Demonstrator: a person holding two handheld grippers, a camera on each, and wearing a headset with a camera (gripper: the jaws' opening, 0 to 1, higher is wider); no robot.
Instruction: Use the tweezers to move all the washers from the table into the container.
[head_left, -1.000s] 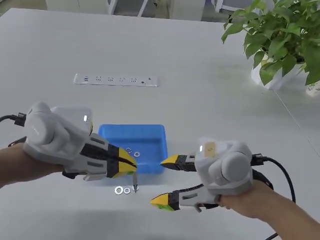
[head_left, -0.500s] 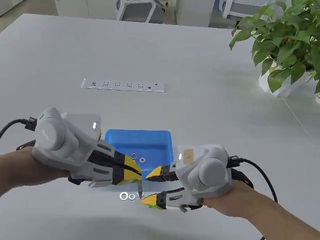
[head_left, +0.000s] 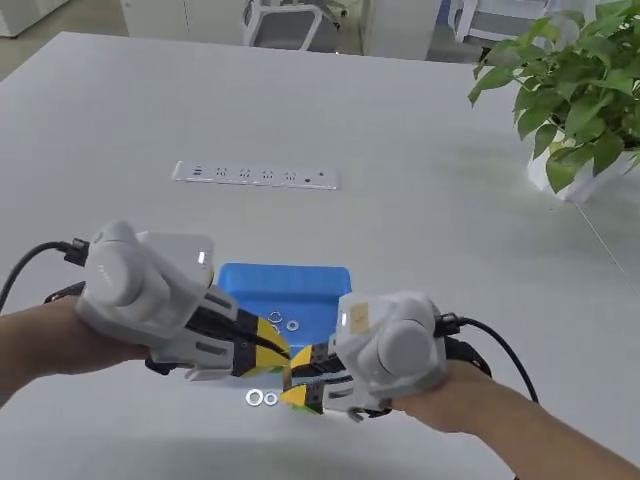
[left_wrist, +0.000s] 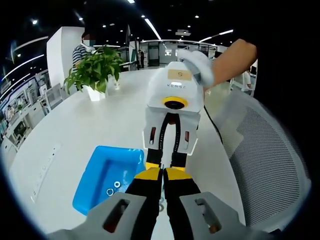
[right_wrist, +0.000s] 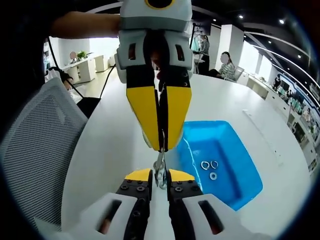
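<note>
A blue container (head_left: 285, 272) sits on the white table and holds three washers (head_left: 285, 322), which also show in the right gripper view as washers (right_wrist: 209, 167). Two more washers (head_left: 262, 398) lie on the table just in front of it. My left gripper (head_left: 278, 345) is shut on the thin metal tweezers (right_wrist: 160, 150), which hang down from its yellow jaws. My right gripper (head_left: 297, 375) faces it tip to tip. In its own view, the right gripper (right_wrist: 160, 176) has its jaws closed around the tweezers' lower legs. The tweezer tips are hidden behind the jaws.
A white power strip (head_left: 256, 176) lies further back on the table. A potted plant (head_left: 585, 95) stands at the far right. A grey mesh chair (left_wrist: 270, 150) is by the near table edge. Cables trail from both grippers.
My right gripper has moved left to meet the left gripper, and its jaws have narrowed from wide open to closed around the tweezers. The left gripper has stayed over the loose washers.
</note>
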